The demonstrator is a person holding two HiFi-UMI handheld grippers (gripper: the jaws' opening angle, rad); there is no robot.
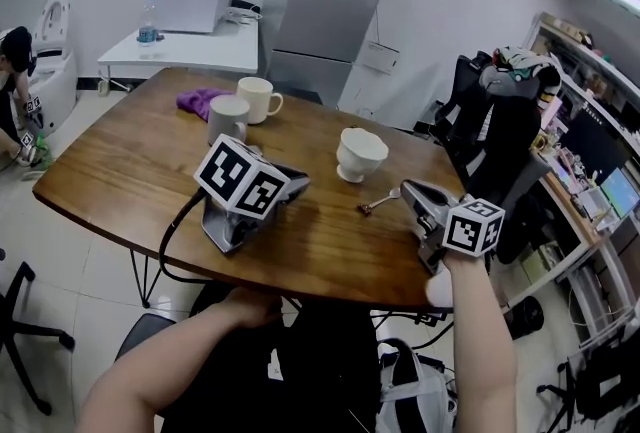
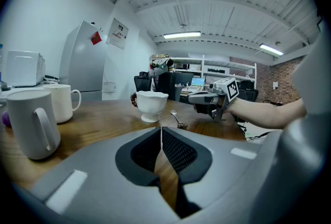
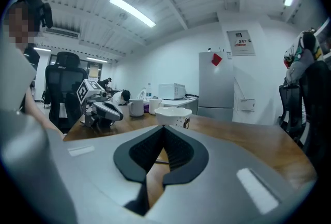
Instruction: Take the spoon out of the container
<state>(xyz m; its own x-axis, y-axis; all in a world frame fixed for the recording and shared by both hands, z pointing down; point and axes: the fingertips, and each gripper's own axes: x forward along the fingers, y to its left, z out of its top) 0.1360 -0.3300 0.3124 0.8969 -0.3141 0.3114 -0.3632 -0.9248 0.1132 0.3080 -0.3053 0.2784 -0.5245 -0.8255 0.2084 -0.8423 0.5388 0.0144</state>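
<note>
- The spoon (image 1: 381, 202) lay flat on the table (image 1: 130, 171) toward its right end, just beside the white footed cup (image 1: 360, 153) and outside it.
- The right gripper (image 1: 408, 191) hung near the spoon's handle end, over the near right edge. Its jaws were pressed together, and nothing looked clamped between them.
- The left gripper (image 1: 296, 183) rested by the near edge, jaws also closed and empty.
- To my eye the removal looked finished, so backing away cleanly was what mattered.
- I'd have drawn the right gripper toward the near edge, keeping it raised so it didn't catch the handle.
- The cup stood on a narrow foot and would probably tip if nudged, so I'd have kept well clear of it.
</note>
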